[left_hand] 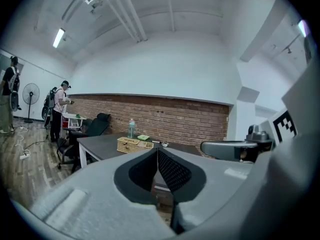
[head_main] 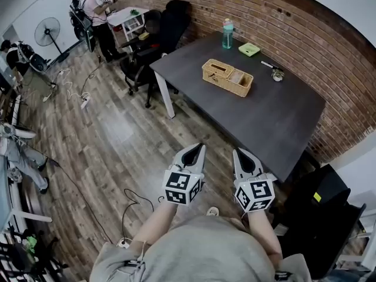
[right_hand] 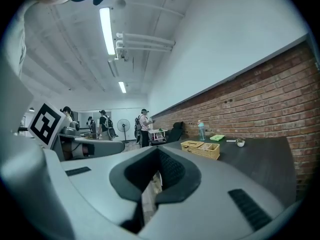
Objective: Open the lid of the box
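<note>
A woven wicker box (head_main: 227,77) with a slotted lid on one half sits in the middle of the dark table (head_main: 282,122); it also shows far off as the wicker box (left_hand: 131,144) in the left gripper view and the wicker box (right_hand: 200,148) in the right gripper view. My left gripper (head_main: 202,147) and right gripper (head_main: 237,151) hang side by side over the floor, short of the table's near edge, well away from the box. Both are shut with nothing between their jaws, tips meeting in the left gripper (left_hand: 157,150) and the right gripper (right_hand: 158,150) views.
On the table stand a teal bottle (head_main: 227,33), a green tray (head_main: 249,49) and a small cup (head_main: 277,74). Black office chairs (head_main: 158,31) crowd the table's far end. A black bin (head_main: 326,216) stands at the right. Cables (head_main: 132,204) lie on the wooden floor. People stand far off by a fan (head_main: 47,31).
</note>
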`<state>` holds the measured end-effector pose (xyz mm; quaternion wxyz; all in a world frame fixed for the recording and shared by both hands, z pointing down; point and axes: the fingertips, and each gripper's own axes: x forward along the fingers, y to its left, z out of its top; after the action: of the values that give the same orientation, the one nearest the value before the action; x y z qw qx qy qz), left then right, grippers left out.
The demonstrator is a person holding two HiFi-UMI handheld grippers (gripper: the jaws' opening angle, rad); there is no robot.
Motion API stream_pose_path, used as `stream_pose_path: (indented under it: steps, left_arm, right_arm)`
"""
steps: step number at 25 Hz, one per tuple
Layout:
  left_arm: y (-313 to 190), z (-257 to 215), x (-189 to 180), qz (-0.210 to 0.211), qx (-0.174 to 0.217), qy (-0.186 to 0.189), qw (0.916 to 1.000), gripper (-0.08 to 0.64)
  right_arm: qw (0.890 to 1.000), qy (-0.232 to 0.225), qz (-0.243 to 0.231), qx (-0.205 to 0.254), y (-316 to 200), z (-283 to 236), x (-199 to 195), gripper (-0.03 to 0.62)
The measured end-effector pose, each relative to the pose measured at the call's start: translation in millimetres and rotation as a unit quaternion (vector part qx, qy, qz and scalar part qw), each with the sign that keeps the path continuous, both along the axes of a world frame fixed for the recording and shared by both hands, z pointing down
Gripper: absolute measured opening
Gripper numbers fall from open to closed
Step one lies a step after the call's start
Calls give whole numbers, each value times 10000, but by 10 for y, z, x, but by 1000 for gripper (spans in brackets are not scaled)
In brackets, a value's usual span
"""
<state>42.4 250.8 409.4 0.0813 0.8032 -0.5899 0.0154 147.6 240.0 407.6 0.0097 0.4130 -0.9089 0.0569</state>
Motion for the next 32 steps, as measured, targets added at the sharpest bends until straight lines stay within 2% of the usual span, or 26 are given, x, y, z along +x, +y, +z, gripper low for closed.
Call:
stream_pose_path:
  steps: [3,10,18,23,32]
  left_arm:
    - [-13,-2,37,-15,-10,18,10000,20]
    - [-88,8,182,-25,-14,13,10000,20]
    - [-267,80,240,-159,-34,186,9997,21]
    - [-359,108,237,-198,-127,224,9995,26]
    - [-573,166,167,-170,-193,187,9995,82]
  right_arm:
    - [9999,-124,-40,-15,-13,-25,27,3]
    - [9999,8,-114,-24,-150,17,115,3]
    - [9999,6,-153,-50,-344,91,240,6]
    - [9994,61,-261,-217,-439,161,243,53]
    - [9988,112,-313,-370,-661,254,136,130]
